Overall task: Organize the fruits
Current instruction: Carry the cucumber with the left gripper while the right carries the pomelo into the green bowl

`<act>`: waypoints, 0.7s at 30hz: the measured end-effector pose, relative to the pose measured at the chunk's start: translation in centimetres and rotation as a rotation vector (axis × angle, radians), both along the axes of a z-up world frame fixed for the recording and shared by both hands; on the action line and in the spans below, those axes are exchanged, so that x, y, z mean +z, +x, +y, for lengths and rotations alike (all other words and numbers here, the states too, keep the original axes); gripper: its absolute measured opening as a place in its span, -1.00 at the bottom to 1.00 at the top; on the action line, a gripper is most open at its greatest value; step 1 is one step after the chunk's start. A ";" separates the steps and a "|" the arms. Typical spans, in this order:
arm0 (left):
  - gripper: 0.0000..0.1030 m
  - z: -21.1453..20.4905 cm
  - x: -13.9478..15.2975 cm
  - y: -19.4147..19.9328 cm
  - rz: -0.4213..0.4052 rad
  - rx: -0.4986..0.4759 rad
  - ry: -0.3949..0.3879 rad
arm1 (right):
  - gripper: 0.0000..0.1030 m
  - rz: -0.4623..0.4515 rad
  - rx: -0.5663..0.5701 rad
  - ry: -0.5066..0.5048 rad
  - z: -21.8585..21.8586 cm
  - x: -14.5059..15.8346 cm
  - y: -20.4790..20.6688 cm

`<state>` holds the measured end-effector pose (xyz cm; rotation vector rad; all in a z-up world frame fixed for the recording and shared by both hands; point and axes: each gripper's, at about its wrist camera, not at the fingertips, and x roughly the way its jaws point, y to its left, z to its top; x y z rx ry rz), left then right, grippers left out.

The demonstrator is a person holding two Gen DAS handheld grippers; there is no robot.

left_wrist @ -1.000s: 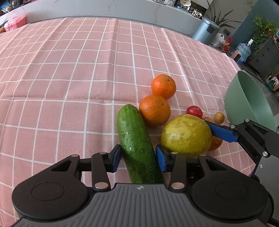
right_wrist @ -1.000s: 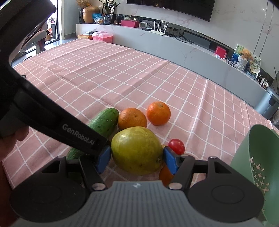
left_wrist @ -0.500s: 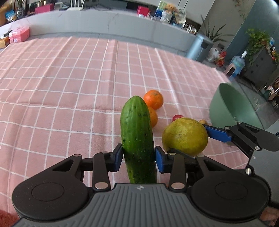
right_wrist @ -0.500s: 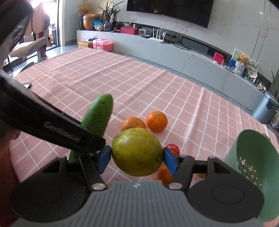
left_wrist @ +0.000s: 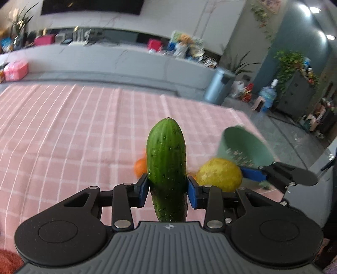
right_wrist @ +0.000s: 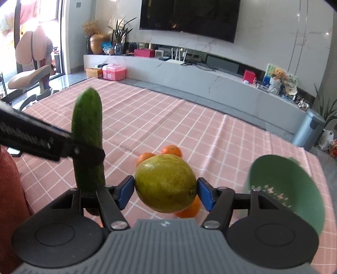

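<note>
My left gripper [left_wrist: 166,190] was clamped on the cucumber [left_wrist: 166,166], held upright above the cloth [left_wrist: 63,130]. My right gripper [right_wrist: 165,192] pinched the pear [right_wrist: 165,182] in the air. Oranges [right_wrist: 171,150] lay below; bowl [right_wrist: 290,183] at right.

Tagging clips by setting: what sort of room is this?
Probably a home living room: a wall-mounted TV, a long media console with a router and toys, and a table with a pink checked cloth.
</note>
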<state>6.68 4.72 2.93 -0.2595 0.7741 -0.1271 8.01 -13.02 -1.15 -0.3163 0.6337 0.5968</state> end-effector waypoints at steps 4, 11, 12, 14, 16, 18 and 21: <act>-0.18 -2.4 1.7 1.5 -0.042 -0.072 -0.005 | 0.19 -0.022 -0.044 -0.011 -2.5 1.3 0.3; -0.18 -7.1 2.0 5.8 -0.063 -0.195 -0.033 | 0.19 -0.045 -0.153 -0.070 -7.7 2.9 2.8; -0.18 -7.7 1.8 6.7 -0.057 -0.208 -0.040 | 0.19 -0.041 -0.164 -0.082 -8.3 2.9 3.3; -0.18 -8.9 1.3 8.3 -0.047 -0.228 -0.053 | 0.19 -0.026 -0.185 -0.109 -9.3 2.6 4.3; -0.18 -10.0 1.0 9.3 -0.046 -0.244 -0.062 | 0.19 -0.006 -0.199 -0.131 -10.2 2.1 5.4; -0.18 -11.0 0.4 10.5 -0.038 -0.263 -0.075 | 0.19 0.008 -0.211 -0.145 -10.9 1.5 6.2; -0.18 -12.1 -0.3 11.9 -0.027 -0.281 -0.097 | 0.19 0.033 -0.233 -0.166 -11.8 0.4 7.9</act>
